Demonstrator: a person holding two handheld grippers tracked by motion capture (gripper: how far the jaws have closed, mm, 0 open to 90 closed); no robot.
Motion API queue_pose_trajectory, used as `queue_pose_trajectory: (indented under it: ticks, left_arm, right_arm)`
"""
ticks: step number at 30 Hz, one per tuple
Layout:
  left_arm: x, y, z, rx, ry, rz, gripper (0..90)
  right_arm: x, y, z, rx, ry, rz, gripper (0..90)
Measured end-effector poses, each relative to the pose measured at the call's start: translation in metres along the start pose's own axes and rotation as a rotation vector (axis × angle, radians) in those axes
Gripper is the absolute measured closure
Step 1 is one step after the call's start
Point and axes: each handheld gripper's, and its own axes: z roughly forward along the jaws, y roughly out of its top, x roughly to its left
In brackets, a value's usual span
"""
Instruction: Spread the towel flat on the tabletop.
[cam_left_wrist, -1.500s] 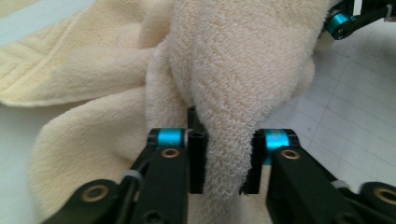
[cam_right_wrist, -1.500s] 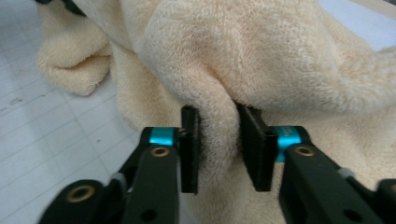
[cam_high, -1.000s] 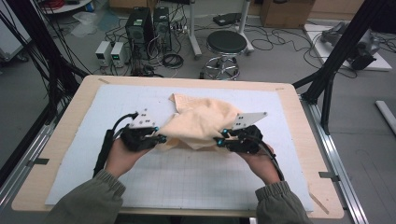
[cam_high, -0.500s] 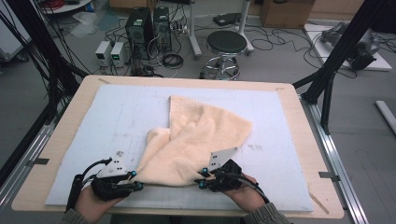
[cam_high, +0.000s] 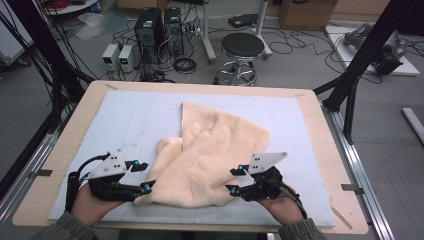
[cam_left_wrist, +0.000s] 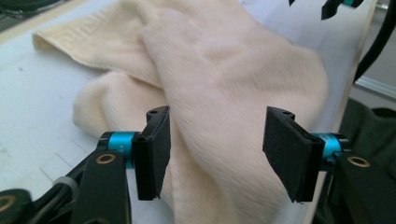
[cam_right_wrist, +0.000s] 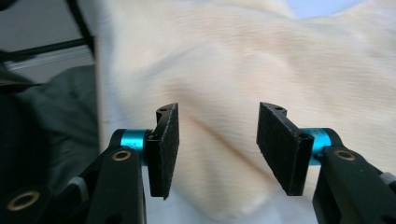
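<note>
1. The cream fleecy towel (cam_high: 212, 160) lies folded on the pale blue table mat (cam_high: 125, 120), long axis running from the far middle toward your near edge.
2. Your left gripper (cam_high: 142, 177) sits just off its near left corner, your right gripper (cam_high: 234, 181) at its near right edge, both equally close.
3. Both sets of jaws have just been opening; the pads stand apart, cloth beyond them, unpressed.
4. Since the earlier frame the towel's near edge has been let go.
</note>
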Motion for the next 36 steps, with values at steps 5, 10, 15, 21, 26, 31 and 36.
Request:
queue_pose_trajectory:
  ticks: [5, 10, 15, 21, 26, 31, 36]
  left_arm:
    - [0.021, 0.016, 0.032, -0.018, -0.007, -0.013, 41.9]
    - [0.040, 0.026, 0.078, -0.014, -0.023, -0.012, 43.0]
    - [0.056, 0.024, 0.121, 0.032, -0.081, -0.073, 45.0]
    - [0.064, 0.011, 0.153, 0.133, -0.116, -0.090, 49.6]
    - [0.061, 0.008, 0.156, 0.206, -0.130, -0.065, 80.3]
    - [0.057, 0.011, 0.134, 0.189, -0.077, -0.061, 85.3]
    - [0.048, 0.006, 0.109, 0.184, -0.041, -0.041, 85.8]
  right_arm:
    - [-0.025, -0.002, 0.010, 0.018, -0.079, 0.023, 46.1]
    - [-0.046, -0.001, 0.026, 0.042, -0.127, 0.035, 44.2]
    - [-0.061, -0.009, 0.036, 0.077, -0.137, 0.079, 42.7]
    - [-0.069, -0.022, 0.044, 0.108, -0.124, 0.114, 42.5]
    - [-0.072, -0.030, 0.057, 0.153, -0.088, 0.120, 52.5]
    - [-0.074, -0.027, 0.059, 0.129, -0.030, 0.109, 78.5]
    - [-0.066, -0.013, 0.064, 0.110, -0.001, 0.061, 82.6]
